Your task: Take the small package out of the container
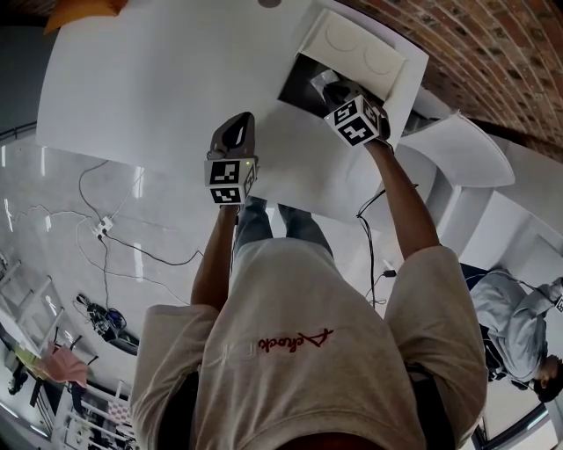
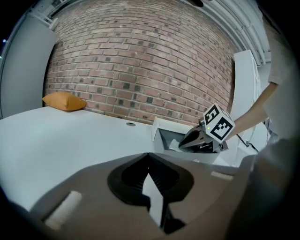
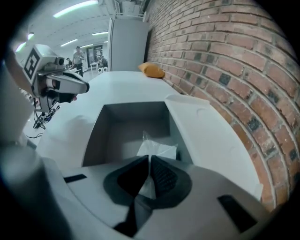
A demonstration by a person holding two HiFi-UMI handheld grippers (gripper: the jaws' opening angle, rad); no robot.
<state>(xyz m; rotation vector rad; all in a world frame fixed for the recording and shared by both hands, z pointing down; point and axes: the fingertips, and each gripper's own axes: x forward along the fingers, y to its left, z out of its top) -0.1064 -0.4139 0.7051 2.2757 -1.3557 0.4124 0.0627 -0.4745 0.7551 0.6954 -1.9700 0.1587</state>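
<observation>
Package [image 3: 157, 149]: white, in clear wrap, lying on the floor of the container [image 3: 131, 112], toward its right wall. Not yet out.

Right gripper [image 3: 149, 158]: reaches down into the container's mouth. Jaws nearly closed, and they appear to pinch the near edge of the package, which shows white in the slit between the pads.

Left gripper [image 2: 148, 157]: held over the bare table [image 1: 158, 88], well apart from the container. Jaws pressed together at the tips with nothing between them; only tabletop shows through the gap below.

Surface: table is white, matte and wide. The container stands at its far right corner, close to the brick wall [image 2: 140, 61], with the lid [image 1: 356, 48] swung open toward the wall; two round embossed marks show on the lid. A small round grommet [image 2: 130, 123] sits in the tabletop just left of the container. An orange cushion [image 2: 64, 101] rests at the far left end, against the wall.

Room: pale, glossy floor [image 1: 53, 193] with loose cables [image 1: 106, 228] trailing across it. A white chair [image 1: 457, 158] stands beside the table. A seated person [image 1: 519, 325] is at the right edge of the head view. The right gripper view shows ceiling strip lights [image 3: 77, 8], a tall grey cabinet [image 3: 126, 42] and people [image 3: 77, 56] standing far off.
</observation>
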